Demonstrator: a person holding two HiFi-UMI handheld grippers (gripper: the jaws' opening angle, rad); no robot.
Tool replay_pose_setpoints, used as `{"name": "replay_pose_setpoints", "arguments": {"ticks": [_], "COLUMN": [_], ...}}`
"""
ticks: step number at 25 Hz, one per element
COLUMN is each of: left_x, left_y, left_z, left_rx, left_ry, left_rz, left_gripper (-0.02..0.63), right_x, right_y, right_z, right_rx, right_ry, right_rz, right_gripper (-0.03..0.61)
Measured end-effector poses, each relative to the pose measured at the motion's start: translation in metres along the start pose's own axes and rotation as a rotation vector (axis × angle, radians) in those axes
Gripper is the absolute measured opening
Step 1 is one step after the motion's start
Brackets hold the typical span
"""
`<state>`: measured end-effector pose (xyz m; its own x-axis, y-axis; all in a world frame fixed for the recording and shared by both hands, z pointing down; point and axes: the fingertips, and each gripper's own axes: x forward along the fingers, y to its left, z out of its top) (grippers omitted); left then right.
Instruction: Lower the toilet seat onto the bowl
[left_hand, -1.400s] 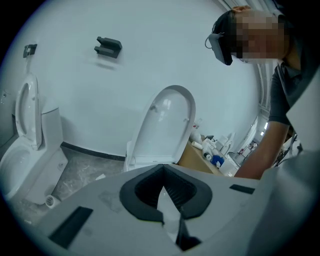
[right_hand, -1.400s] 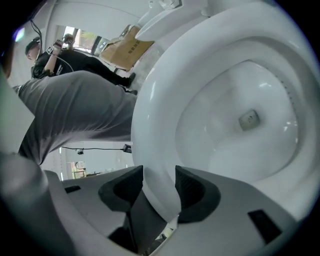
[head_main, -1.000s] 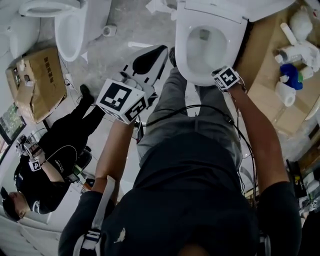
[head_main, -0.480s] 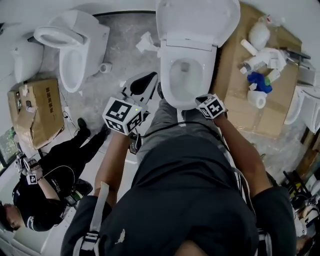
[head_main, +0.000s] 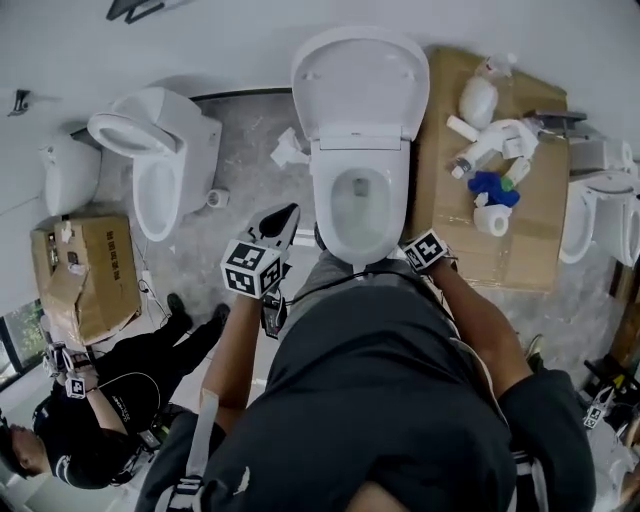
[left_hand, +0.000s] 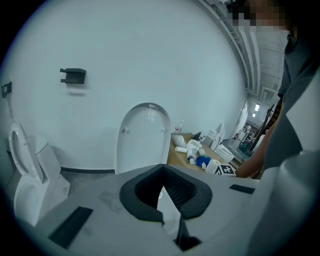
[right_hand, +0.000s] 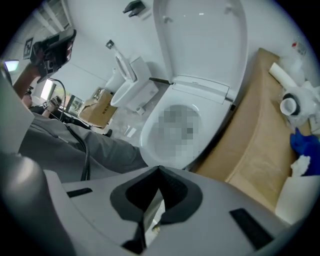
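Note:
The white toilet bowl (head_main: 358, 205) (right_hand: 172, 131) stands straight ahead of me. Its solid white lid (head_main: 360, 85) (left_hand: 143, 137) (right_hand: 202, 40) is raised against the wall. I cannot tell whether a seat ring lies on the rim. My left gripper (head_main: 283, 218) (left_hand: 167, 210) hovers left of the bowl's front; its jaws meet with nothing in them. My right gripper (right_hand: 151, 214), under its marker cube (head_main: 427, 250), is at the bowl's front right, clear of the rim, jaws shut and empty.
A second toilet (head_main: 160, 170) with its seat up stands at the left, next to a cardboard box (head_main: 85, 262). Cardboard (head_main: 530, 230) at the right carries white fittings, a blue item (head_main: 490, 187) and a roll. A person (head_main: 110, 400) crouches at lower left.
My head and both grippers have risen and drawn back from the bowl, so the whole toilet and its raised lid now show. The right gripper has left the bowl's front rim.

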<state>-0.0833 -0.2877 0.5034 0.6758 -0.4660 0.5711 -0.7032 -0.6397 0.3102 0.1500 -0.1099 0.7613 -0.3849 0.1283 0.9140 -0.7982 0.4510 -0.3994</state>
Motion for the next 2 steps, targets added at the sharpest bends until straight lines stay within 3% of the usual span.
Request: {"name": "replay_pose_setpoints", "arguments": {"ticks": [2], "left_x": [-0.0031], "left_y": [-0.0077], "left_z": [-0.0189], "left_rx": [-0.032], "left_ry": [0.038], "left_rz": [0.017], "left_gripper": [0.005], "right_x": [-0.0047], "right_y": [-0.0071], "right_z": [-0.0199], "right_rx": [0.006], "right_ry": [0.021], "right_rz": [-0.009], "right_gripper": [0.008]}}
